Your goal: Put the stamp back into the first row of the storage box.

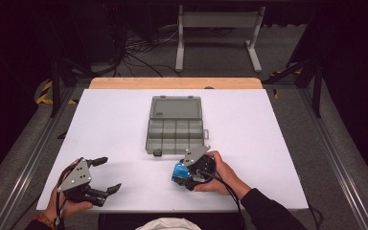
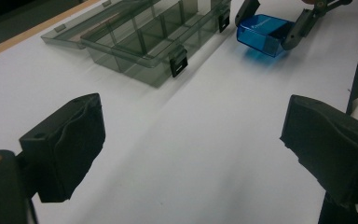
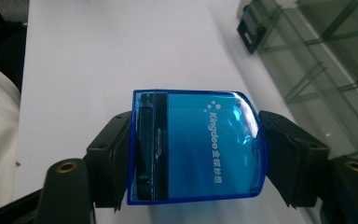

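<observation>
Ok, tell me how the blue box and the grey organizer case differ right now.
The blue box is small, vivid blue and clamped between the right tongs; the grey organizer case is far larger, smoky grey and rests on the white table, untouched. The blue box bears white printed lettering; the case has none visible and lies open, showing rows of compartments. Both are see-through plastic.

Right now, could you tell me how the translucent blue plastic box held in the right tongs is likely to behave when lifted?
The translucent blue plastic box looks rigid: its walls stay straight between the right tongs. Its glossy, smooth sides may be slippery, so it could slide in the pads. It is probably light for its size, being thin-walled, though a dark part inside may add some weight.
</observation>
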A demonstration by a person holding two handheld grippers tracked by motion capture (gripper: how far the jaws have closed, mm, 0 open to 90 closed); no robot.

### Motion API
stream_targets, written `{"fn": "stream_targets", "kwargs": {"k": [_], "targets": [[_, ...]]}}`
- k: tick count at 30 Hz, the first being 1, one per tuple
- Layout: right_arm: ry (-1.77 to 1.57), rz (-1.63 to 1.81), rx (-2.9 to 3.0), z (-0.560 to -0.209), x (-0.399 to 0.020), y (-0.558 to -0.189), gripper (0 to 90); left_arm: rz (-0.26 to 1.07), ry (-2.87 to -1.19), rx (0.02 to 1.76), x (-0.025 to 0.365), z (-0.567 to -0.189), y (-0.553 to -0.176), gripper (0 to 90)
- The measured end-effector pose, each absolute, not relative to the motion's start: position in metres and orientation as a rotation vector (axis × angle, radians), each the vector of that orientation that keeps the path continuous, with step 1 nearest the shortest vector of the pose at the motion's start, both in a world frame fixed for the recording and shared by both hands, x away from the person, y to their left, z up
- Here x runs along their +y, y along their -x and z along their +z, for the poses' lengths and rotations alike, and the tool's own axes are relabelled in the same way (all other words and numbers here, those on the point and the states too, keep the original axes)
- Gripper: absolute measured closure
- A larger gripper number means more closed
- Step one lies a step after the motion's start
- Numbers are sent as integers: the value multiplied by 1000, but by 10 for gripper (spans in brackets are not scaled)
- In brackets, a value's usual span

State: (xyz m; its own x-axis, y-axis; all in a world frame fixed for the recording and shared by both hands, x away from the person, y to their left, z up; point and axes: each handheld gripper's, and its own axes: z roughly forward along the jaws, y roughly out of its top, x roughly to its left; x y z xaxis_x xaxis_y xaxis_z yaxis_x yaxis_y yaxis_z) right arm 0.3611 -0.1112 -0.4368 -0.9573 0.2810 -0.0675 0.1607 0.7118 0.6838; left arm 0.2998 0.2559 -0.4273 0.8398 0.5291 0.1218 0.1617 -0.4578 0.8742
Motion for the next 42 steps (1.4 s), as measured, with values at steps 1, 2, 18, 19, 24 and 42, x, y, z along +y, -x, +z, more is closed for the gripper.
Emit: {"fn": "stream_targets", "kwargs": {"k": [1, 2, 18, 19, 24, 42], "targets": [[-376, 1086, 2739, -435, -114, -361, 317, 468, -2035, 500, 255, -427, -300, 66], [-386, 1088, 2724, -433, -116, -360, 317, 468, -2038, 494, 255, -427, -301, 66], [-462, 1133, 2640, -421, -136, -352, 317, 470, -2043, 472, 246, -426, -308, 64], [-465, 1136, 2628, -419, -137, -351, 317, 471, -2042, 473, 246, -426, -308, 64], [-507, 1150, 2574, -413, -142, -351, 317, 470, -2049, 470, 246, -427, -309, 64], [-588, 1172, 2495, -408, -147, -355, 317, 473, -2048, 480, 246, -427, -310, 64]]}}
